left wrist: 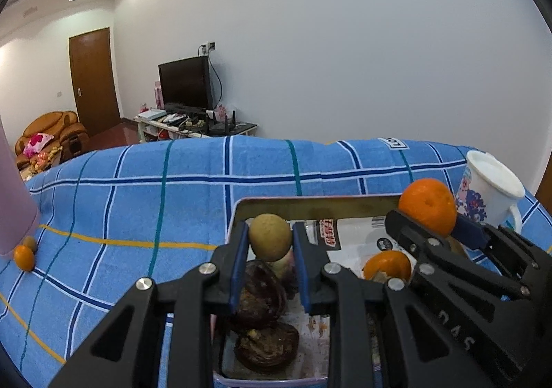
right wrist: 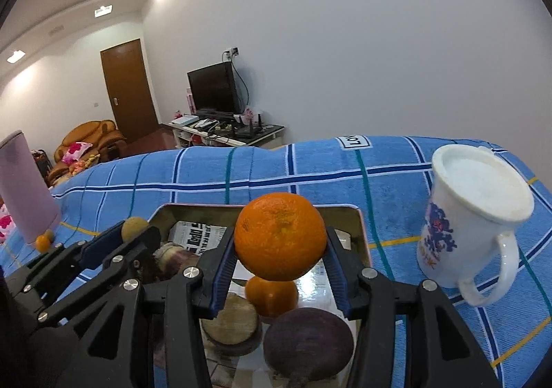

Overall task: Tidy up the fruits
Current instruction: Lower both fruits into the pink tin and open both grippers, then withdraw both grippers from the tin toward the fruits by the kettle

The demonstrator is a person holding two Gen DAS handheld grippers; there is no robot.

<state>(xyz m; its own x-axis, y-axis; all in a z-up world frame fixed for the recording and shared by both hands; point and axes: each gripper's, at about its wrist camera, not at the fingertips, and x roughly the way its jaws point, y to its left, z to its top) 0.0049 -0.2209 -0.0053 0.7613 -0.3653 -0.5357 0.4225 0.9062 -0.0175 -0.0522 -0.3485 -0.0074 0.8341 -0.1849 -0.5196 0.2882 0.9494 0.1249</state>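
The left gripper was clamped on a small greenish-brown fruit, the right gripper on an orange, both mid-frame above the tin tray. Best lowered into bare spots before releasing.

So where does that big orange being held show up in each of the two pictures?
Left wrist view: the big orange sits far right, above the tin tray, pinched in the right claw.
Right wrist view: it fills the centre, between that claw's blue pads, over the tray.
Shared landmark: the white mug stands just to the orange's right in both views.
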